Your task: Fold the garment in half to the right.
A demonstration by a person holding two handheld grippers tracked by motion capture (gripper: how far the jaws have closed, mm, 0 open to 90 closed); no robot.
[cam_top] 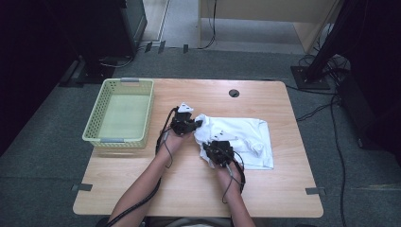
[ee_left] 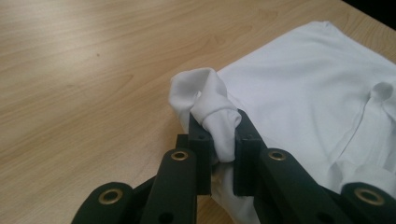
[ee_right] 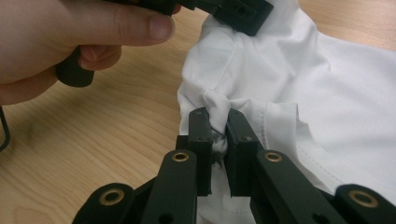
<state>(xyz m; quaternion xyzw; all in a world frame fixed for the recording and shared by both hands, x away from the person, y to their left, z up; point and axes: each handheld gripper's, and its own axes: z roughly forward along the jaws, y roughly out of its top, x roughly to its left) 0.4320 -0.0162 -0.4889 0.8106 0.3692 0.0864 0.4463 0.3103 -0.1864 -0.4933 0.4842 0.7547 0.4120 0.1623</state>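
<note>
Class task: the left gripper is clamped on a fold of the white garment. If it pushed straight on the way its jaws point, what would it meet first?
The left gripper would most likely meet more of the white garment spread ahead, then bare table beyond it. Depth is hard to judge.

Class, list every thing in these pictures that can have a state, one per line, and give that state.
White garment: lying on the table, left edge bunched and pinched at two spots.
Left hand-held gripper: shut on a fold of the garment.
Right hand-held gripper: shut on another fold.
Green basket: upright on the table, empty.
Table: bearing the basket and garment.
</note>
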